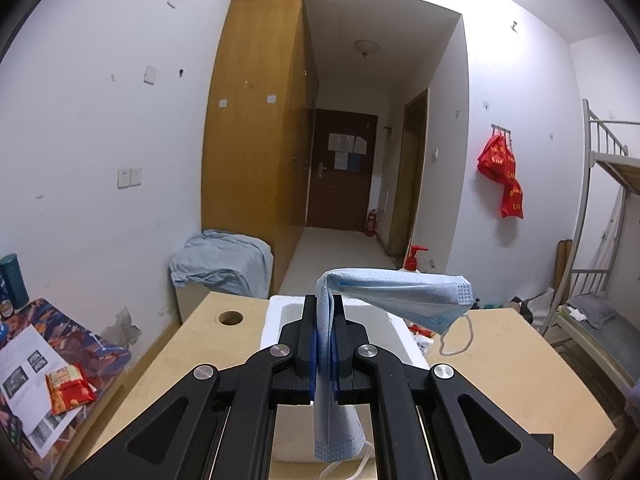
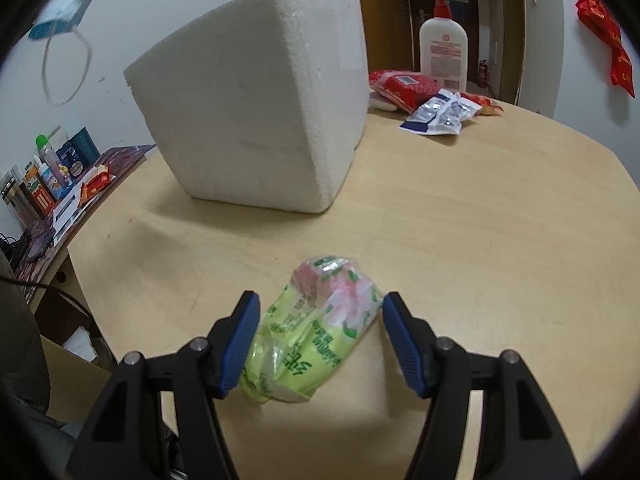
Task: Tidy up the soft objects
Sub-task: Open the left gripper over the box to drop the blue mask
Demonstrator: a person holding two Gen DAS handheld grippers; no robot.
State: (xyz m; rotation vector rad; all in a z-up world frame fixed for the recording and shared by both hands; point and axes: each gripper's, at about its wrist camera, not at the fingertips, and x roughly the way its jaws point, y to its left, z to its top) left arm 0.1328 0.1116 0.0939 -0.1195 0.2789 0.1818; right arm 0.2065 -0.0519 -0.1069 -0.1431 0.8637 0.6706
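Left-wrist view: a blue face mask (image 1: 394, 286) was recorded pinched flat between the closed jaws of the left gripper (image 1: 325, 344), one half draped forward above the white foam box (image 1: 276, 320), the other hanging below the fingers with an ear loop trailing. The box was seen standing on the pale wooden table (image 1: 500, 360), its open top just ahead of the fingertips. Right-wrist view: a green and pink tissue pack (image 2: 316, 320) was noted lying on the table between the parted jaws of the right gripper (image 2: 318, 336); the left pad appeared to be touching or nearly touching the wrapper, the right pad was clearly apart from it, so no grip was judged to be made. The same box was catalogued beyond the pack, with a lotion pump bottle (image 2: 443, 46) and snack packets (image 2: 440, 114) behind it. Handling note: the mask was judged best carried fully over the box opening before release, so that the loose forward half and dangling loop would not catch on the rim; the pack was judged to need centring before closure.
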